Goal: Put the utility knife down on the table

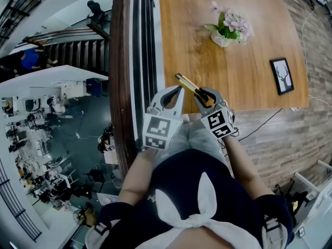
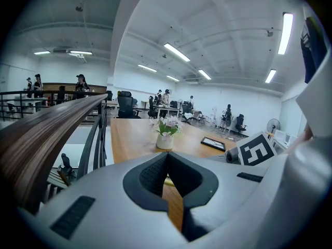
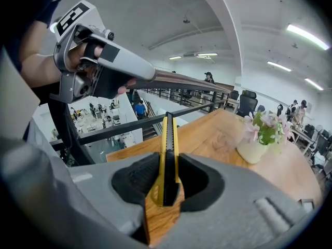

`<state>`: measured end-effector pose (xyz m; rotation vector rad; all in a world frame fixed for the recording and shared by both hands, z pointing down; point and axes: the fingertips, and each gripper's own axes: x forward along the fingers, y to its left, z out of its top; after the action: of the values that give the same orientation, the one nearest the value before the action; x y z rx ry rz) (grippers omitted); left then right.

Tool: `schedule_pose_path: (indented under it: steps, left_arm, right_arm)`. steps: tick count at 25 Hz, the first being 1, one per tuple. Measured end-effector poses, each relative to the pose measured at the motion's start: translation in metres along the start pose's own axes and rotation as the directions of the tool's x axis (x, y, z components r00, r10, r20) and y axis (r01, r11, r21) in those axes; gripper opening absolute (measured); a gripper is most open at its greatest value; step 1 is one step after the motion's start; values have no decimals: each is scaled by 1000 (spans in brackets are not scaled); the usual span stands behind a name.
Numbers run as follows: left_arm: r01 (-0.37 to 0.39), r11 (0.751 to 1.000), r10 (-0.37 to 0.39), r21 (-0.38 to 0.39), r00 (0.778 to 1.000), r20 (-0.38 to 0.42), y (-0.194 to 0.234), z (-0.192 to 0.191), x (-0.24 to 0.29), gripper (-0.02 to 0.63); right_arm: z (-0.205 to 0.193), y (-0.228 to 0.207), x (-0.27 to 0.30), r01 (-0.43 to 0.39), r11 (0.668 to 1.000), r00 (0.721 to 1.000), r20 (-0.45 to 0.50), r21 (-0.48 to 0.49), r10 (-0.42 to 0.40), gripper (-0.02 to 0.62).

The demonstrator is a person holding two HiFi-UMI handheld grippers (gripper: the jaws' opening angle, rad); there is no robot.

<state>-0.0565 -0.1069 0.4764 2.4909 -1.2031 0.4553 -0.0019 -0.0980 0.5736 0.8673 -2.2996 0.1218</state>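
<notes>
One broad wooden table (image 1: 233, 45) lies ahead; at its near edge my left gripper (image 1: 178, 91) hangs closed and empty; my right gripper (image 1: 203, 98) clamps the yellow utility knife (image 1: 190, 85), its far end out over the tabletop, not yet set down; lowering and release are left, I judge.

The bench (image 1: 233, 61) is smooth, satin wood with visible grain. The knife (image 3: 168, 139) looks like glossy yellow plastic with black inlay. The right hand-held gripper (image 3: 167, 165) has a matt grey plastic shell and dark, finely textured pads (image 3: 136, 178). The rail (image 1: 119, 61) is dark and wood-grained.
</notes>
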Motion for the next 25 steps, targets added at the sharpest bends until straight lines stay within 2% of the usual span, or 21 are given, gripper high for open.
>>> schedule_pose_path:
  steps: [8, 14, 25]
  left_arm:
    - [4, 1000, -4, 3, 1000, -2, -2, 1, 0, 17]
    - [-6, 1000, 6, -25, 1000, 18, 4, -1, 3, 17]
    - [-6, 1000, 6, -12, 1000, 24, 1, 2, -2, 17]
  right_arm:
    - [-10, 5, 3, -13, 1000, 1000, -27, -3, 13, 112]
    - [-21, 6, 10, -21, 1000, 999, -42, 3, 21, 112]
    - [-39, 14, 18, -32, 999, 995, -93, 0, 32, 112]
